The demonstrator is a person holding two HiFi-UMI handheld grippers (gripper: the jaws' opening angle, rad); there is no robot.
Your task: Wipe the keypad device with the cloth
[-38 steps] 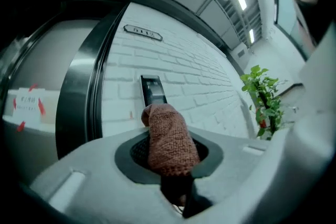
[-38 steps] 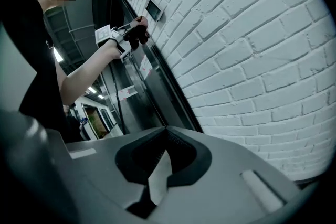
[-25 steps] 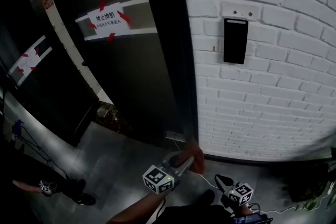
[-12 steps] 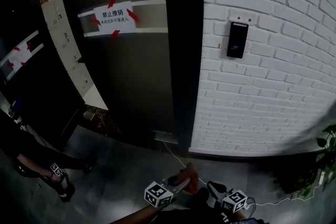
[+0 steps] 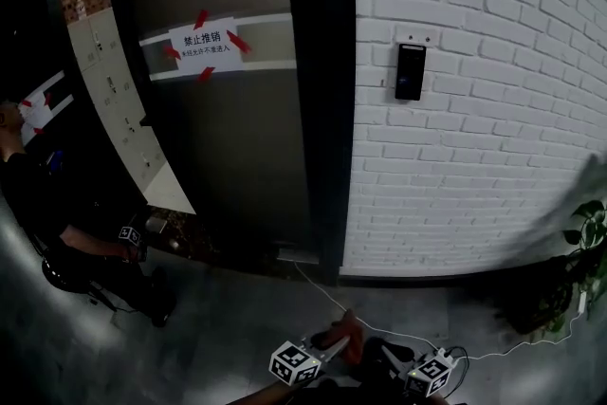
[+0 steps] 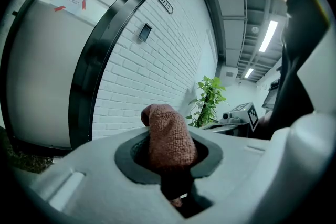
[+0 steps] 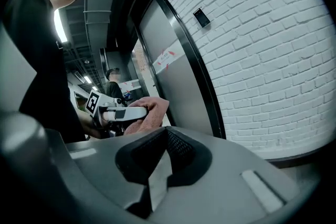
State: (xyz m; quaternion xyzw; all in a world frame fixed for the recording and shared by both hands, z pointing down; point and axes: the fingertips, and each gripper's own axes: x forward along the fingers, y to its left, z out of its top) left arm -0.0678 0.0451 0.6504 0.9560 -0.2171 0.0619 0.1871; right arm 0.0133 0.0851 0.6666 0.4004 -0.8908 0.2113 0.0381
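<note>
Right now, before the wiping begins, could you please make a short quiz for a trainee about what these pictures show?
1. True or false: the left gripper is shut on the cloth.
2. Where is the keypad mounted? A) on the white brick wall B) on the door C) on the floor
3. Fill in: the right gripper holds ____.
Key: 1 true; 2 A; 3 nothing.
</note>
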